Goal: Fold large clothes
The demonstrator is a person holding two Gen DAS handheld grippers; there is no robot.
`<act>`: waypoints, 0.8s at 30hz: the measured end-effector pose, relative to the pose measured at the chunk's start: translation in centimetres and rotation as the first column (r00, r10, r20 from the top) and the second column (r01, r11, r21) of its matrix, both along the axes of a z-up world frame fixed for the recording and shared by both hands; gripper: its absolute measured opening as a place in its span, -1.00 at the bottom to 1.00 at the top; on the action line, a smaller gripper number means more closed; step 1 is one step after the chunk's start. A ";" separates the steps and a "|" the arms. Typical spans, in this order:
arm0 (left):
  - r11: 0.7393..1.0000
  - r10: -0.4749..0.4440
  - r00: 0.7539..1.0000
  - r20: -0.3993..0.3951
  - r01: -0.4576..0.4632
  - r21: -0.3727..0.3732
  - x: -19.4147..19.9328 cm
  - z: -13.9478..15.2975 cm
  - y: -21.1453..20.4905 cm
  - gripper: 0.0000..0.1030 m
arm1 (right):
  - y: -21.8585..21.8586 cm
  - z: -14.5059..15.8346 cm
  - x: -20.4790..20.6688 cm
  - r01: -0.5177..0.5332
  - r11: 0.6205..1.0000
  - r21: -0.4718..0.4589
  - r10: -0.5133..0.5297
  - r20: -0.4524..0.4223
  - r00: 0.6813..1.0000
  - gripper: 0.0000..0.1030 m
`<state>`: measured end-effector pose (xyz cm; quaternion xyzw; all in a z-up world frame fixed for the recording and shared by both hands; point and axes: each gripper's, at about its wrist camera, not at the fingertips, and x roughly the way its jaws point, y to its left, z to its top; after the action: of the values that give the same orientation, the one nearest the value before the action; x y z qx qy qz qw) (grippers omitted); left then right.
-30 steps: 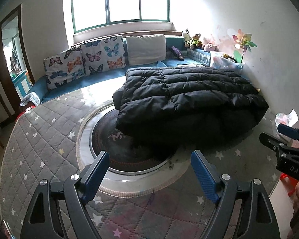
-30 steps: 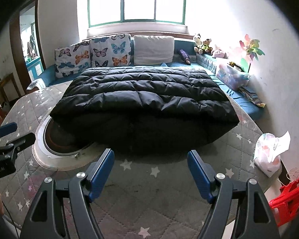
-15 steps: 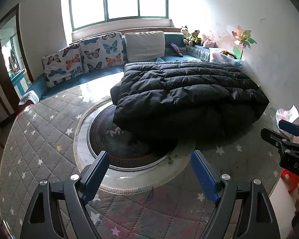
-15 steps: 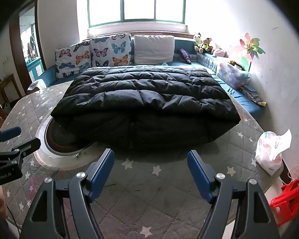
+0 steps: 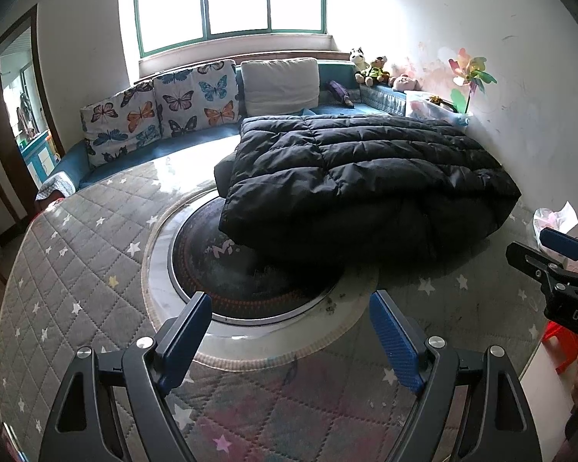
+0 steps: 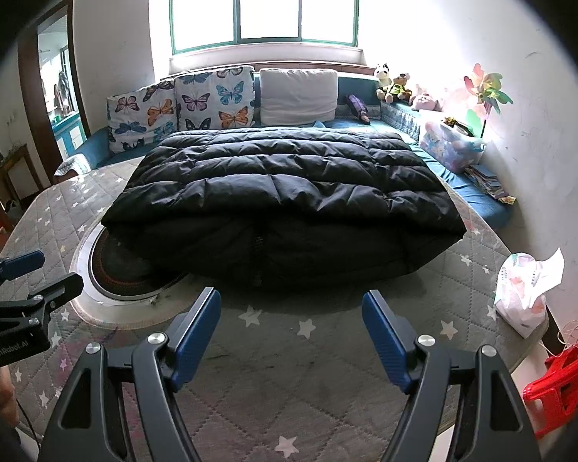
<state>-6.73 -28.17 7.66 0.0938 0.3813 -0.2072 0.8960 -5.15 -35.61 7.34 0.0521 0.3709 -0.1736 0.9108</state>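
A large black quilted down coat (image 5: 366, 177) lies folded in a thick rectangle on the round table, also in the right wrist view (image 6: 285, 200). My left gripper (image 5: 291, 340) is open and empty, held above the table's near part, short of the coat. My right gripper (image 6: 291, 337) is open and empty, in front of the coat's near edge. The right gripper shows at the right edge of the left wrist view (image 5: 558, 269). The left gripper shows at the left edge of the right wrist view (image 6: 23, 288).
The table wears a grey quilted star cover (image 5: 77, 288) with a round glass turntable (image 5: 250, 288) in its middle. A blue sofa with butterfly cushions (image 6: 181, 111) runs behind. A white plastic bag (image 6: 524, 288) sits at the table's right edge, and a red stool (image 6: 562, 385) stands beside it.
Both grippers have drawn back slightly from the coat and stay open. The coat has not moved.
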 end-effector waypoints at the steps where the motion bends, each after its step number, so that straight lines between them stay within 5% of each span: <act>1: 1.000 0.000 1.000 -0.001 0.000 -0.001 0.0 0.0 0.0 0.73 | 0.1 0.0 0.0 -0.001 1.000 0.000 0.001 -0.001 1.000 0.61; 24: 1.000 0.004 1.000 -0.005 -0.004 0.004 0.1 -0.3 0.1 0.73 | 0.6 -0.3 0.2 -0.010 1.000 0.004 0.010 -0.012 1.000 0.61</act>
<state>-6.65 -28.10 7.36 0.0943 0.3839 -0.2050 0.8954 -4.99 -35.06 7.02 0.0508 0.3768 -0.1688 0.9093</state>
